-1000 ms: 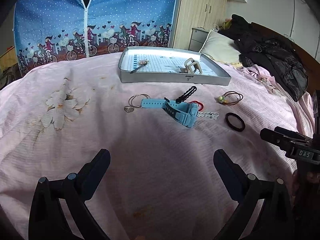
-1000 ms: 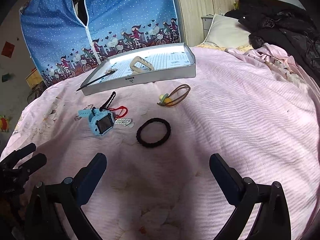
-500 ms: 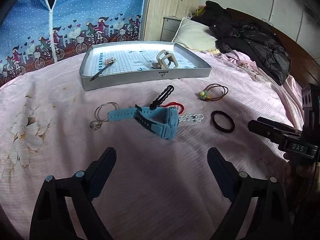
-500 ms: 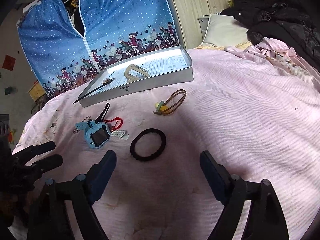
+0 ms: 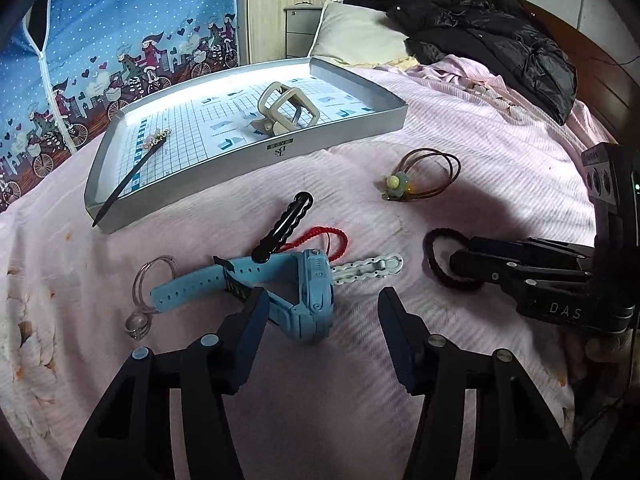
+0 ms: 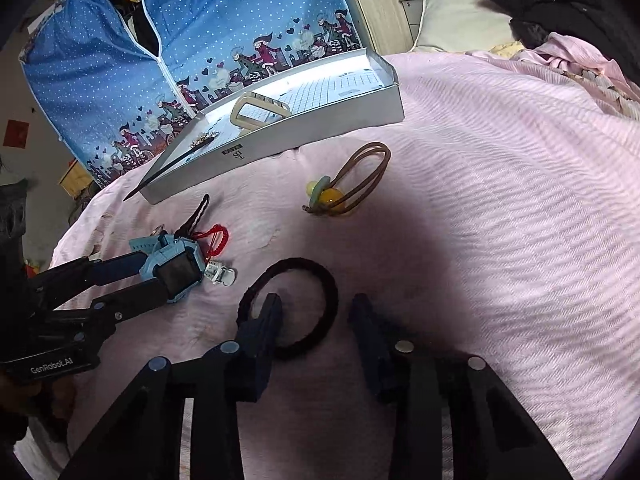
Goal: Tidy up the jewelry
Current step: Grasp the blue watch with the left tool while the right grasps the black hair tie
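Note:
A light-blue watch (image 5: 308, 296) lies on the pink bedspread, and my left gripper (image 5: 324, 312) stands open with a finger on either side of it. In the right wrist view the left gripper (image 6: 154, 276) flanks the watch (image 6: 178, 274) too. My right gripper (image 6: 316, 312) is open over a black hair tie (image 6: 296, 263). One finger is inside the loop and one outside it. The left wrist view has the right gripper (image 5: 460, 258) at the hair tie (image 5: 434, 240). Behind stands a silver tray (image 5: 280, 148) holding a beige hair claw (image 5: 286, 110) and a black hair stick (image 5: 132, 172).
On the bedspread also lie a brown beaded hair tie (image 5: 420, 180), a black wavy clip (image 5: 284, 224), a red cord (image 5: 328, 238), a white chain clip (image 5: 368, 268) and a clear ring (image 5: 148, 284). A pillow (image 5: 360, 36) and black jacket (image 5: 500, 44) lie beyond the tray.
Both grippers have moved forward and down. The left now brackets the watch and has narrowed its opening. The right has reached the black hair tie.

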A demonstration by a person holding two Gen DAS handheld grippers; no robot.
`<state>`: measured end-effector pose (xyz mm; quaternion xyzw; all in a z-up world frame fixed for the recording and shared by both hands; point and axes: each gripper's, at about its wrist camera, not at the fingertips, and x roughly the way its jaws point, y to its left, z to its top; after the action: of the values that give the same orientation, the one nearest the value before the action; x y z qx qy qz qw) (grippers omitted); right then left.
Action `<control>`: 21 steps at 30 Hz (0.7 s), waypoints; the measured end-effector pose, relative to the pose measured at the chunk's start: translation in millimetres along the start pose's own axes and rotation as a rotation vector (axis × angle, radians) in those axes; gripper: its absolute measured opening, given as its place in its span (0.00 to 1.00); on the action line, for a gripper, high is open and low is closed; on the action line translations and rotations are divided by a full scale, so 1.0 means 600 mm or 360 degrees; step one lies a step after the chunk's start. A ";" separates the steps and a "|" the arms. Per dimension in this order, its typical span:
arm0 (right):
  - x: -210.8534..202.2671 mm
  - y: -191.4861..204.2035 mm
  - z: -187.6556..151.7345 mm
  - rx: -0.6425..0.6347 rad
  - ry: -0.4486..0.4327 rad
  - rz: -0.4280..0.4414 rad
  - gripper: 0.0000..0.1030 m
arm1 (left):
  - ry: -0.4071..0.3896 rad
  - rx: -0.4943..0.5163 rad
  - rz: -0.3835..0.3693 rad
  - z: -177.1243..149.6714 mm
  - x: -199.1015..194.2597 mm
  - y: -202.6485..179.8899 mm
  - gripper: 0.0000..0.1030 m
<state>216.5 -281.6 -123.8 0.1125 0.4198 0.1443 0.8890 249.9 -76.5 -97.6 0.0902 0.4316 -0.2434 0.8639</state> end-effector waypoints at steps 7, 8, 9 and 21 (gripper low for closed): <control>-0.008 0.002 -0.009 0.0014 0.0000 0.0033 0.16 | 0.0086 0.0026 0.0039 0.011 0.021 0.005 0.36; -0.008 0.005 -0.009 0.0011 0.0002 0.0032 0.16 | 0.0094 0.0022 0.0051 0.011 0.023 0.005 0.31; -0.008 0.005 -0.010 0.0012 0.0004 0.0034 0.15 | 0.0104 0.0012 0.0058 0.011 0.025 0.009 0.28; -0.018 0.016 -0.011 0.0013 -0.0016 0.0156 0.06 | 0.0043 -0.0184 -0.0056 -0.018 -0.016 0.020 0.17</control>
<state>203.6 -275.9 -117.1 0.1372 0.4099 0.1853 0.8825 243.5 -58.7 -97.3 0.0358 0.4582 -0.2318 0.8574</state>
